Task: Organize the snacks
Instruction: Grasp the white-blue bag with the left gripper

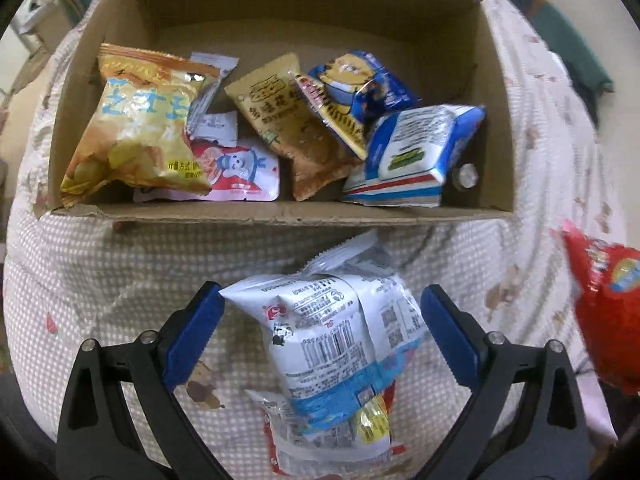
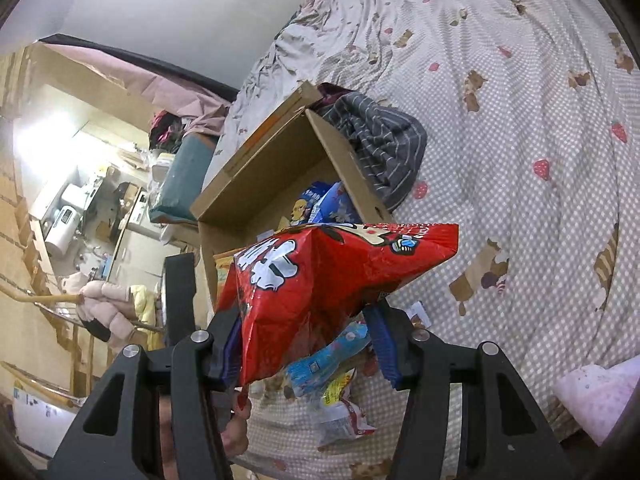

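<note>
A cardboard box [image 1: 280,216] on the bed holds several snack packs, among them a yellow chip bag [image 1: 136,120] and a blue-and-white pack [image 1: 420,148]. My left gripper [image 1: 322,312] is open, its blue pads on either side of a white-and-blue snack pack [image 1: 340,340] that lies on the quilt just before the box. My right gripper [image 2: 308,340] is shut on a red snack bag [image 2: 320,280] and holds it in the air near the box [image 2: 360,184]. The red bag also shows at the right edge of the left wrist view [image 1: 604,300].
The quilt [image 2: 520,120] is white-dotted with bears and strawberries. A grey striped cloth [image 2: 384,144] lies behind the box. Another red-and-white pack [image 1: 280,440] lies under the white-and-blue one. A cluttered room is at the left in the right wrist view.
</note>
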`<action>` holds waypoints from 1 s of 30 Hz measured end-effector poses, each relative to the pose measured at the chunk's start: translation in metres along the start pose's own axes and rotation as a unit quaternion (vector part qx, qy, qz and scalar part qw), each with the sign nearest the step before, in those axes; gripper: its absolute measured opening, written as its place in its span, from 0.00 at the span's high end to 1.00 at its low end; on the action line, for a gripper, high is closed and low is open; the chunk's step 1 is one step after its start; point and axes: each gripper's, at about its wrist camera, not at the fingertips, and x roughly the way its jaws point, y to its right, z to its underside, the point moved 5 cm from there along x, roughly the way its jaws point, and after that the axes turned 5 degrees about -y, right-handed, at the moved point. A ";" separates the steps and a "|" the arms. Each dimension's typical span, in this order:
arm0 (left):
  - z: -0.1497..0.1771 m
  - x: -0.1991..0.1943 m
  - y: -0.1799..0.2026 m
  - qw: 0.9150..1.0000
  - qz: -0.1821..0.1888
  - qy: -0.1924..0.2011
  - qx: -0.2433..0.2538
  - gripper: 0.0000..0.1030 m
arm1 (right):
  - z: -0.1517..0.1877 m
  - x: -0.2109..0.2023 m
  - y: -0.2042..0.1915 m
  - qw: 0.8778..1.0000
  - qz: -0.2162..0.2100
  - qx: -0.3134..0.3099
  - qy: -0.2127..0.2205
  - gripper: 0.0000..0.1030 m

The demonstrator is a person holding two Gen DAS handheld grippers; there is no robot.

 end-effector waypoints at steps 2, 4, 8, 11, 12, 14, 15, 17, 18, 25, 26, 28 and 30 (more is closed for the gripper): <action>0.003 0.014 0.007 1.000 -0.010 -0.016 -0.006 0.05 | -0.001 -0.001 0.003 1.000 0.005 0.004 0.004 0.46; 0.004 0.027 0.010 0.999 -0.019 -0.026 0.007 0.05 | -0.001 -0.002 0.005 1.000 0.009 0.007 0.006 0.46; 0.004 0.035 0.011 0.999 -0.023 -0.025 0.014 0.05 | -0.002 -0.002 0.007 1.000 0.013 0.007 0.005 0.46; 0.001 0.046 0.009 0.999 -0.011 -0.041 0.005 0.05 | -0.002 0.000 0.005 1.000 0.015 0.003 0.002 0.46; -0.001 0.047 0.006 0.999 -0.009 -0.041 0.006 0.06 | -0.002 0.001 0.004 1.000 0.015 0.001 0.001 0.46; 0.004 0.050 0.007 0.999 -0.002 -0.038 0.014 0.23 | -0.002 0.003 0.001 1.000 0.016 -0.003 0.000 0.46; 0.004 0.051 0.008 0.999 0.006 -0.042 0.018 0.31 | -0.002 0.003 0.000 1.000 0.017 -0.005 0.000 0.46; 0.008 0.047 0.012 0.999 0.005 -0.044 0.020 0.50 | -0.002 0.004 -0.002 1.000 0.021 -0.011 0.000 0.46; 0.009 0.041 0.018 0.999 0.007 -0.039 0.026 0.54 | -0.001 0.005 -0.002 1.000 0.024 -0.012 0.000 0.46; 0.009 -0.001 0.014 0.998 0.016 -0.005 0.053 0.60 | 0.000 -0.002 -0.002 1.000 0.013 -0.009 0.011 0.46; 0.011 -0.010 0.012 0.998 0.016 0.002 0.059 0.60 | 0.000 -0.003 -0.003 1.000 0.012 -0.010 0.011 0.46; 0.014 -0.025 0.007 0.997 0.019 0.015 0.067 0.60 | 0.001 -0.003 -0.006 1.000 0.013 -0.015 0.013 0.46; 0.018 -0.038 -0.001 0.997 0.024 0.024 0.073 0.60 | 0.001 -0.003 -0.008 1.000 0.012 -0.020 0.014 0.46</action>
